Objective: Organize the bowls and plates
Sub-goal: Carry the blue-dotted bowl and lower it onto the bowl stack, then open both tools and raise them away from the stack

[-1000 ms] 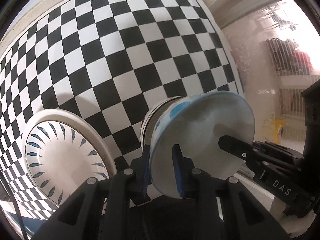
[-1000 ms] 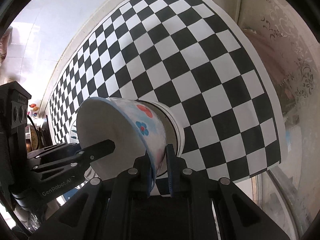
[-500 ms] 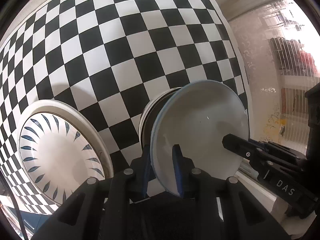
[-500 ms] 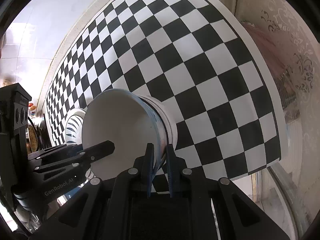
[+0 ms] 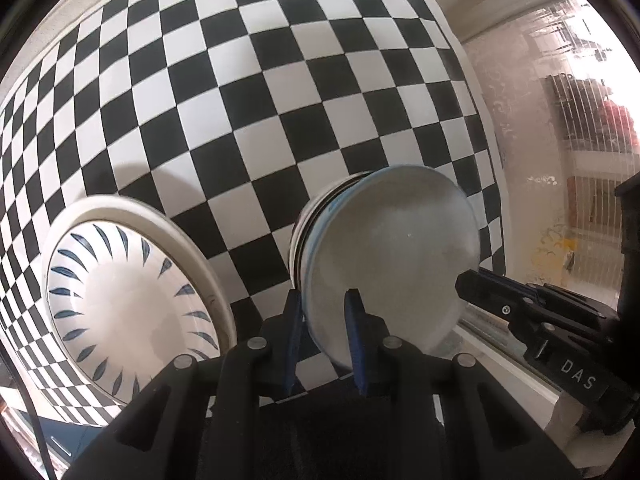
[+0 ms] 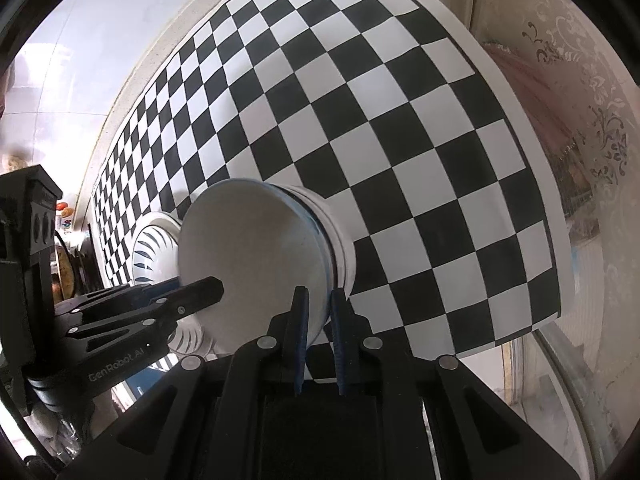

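— Where's the bowl?

— The white bowl [image 5: 384, 256] sits nested on a short stack of bowls [image 6: 340, 240] on the checkered counter [image 5: 248, 100], near its right edge. Only the rims of the lower ones show.

— Who has hold of it?

— Both. The left gripper [image 5: 326, 338] has its blue fingers [image 5: 356, 344] pinching the bowl's near-left rim, one inside and one outside the wall. The right gripper [image 6: 319, 334] pinches the opposite rim the same way, its fingers [image 6: 300, 336] nearly pressed together on the thin wall.

— Anything else close by?

— A white plate with blue leaf strokes [image 5: 132, 300] lies flat on the counter just left of the stack, apart from it. In the right wrist view it peeks out behind the bowl.
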Demonstrator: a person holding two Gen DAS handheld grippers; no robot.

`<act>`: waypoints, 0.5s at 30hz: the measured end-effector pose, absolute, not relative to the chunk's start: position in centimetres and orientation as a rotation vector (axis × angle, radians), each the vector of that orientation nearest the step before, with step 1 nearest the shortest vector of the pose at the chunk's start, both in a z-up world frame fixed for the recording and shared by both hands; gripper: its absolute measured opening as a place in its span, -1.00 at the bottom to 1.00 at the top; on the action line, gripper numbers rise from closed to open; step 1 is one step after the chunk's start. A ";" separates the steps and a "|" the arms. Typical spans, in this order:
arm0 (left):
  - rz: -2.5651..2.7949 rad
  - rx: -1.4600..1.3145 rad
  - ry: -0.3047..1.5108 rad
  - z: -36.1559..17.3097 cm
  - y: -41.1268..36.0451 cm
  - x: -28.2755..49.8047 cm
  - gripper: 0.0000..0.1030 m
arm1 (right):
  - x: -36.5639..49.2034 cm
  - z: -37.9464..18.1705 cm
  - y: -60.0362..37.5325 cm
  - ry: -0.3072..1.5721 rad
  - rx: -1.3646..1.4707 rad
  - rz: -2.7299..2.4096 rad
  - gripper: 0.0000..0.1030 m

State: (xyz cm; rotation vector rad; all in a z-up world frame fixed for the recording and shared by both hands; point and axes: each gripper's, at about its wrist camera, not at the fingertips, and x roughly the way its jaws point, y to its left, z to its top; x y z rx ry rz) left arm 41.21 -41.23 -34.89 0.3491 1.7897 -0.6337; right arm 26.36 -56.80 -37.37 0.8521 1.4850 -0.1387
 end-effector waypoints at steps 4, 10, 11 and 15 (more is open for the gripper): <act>-0.631 0.346 1.790 -34.9 -41.1 41.2 -0.64 | 26.6 -37.3 -56.8 1.486 0.843 -0.137 -0.76; -0.629 0.350 1.783 -34.6 -41.1 41.1 -0.64 | 26.6 -37.3 -56.8 1.488 0.833 -0.138 -0.76; -0.627 0.351 1.778 -34.5 -41.1 41.0 -0.64 | 26.7 -37.3 -56.8 1.489 0.825 -0.137 -0.76; -0.613 0.357 1.738 -33.4 -40.8 40.8 -0.64 | 26.6 -36.8 -56.6 1.485 0.803 -0.145 -0.76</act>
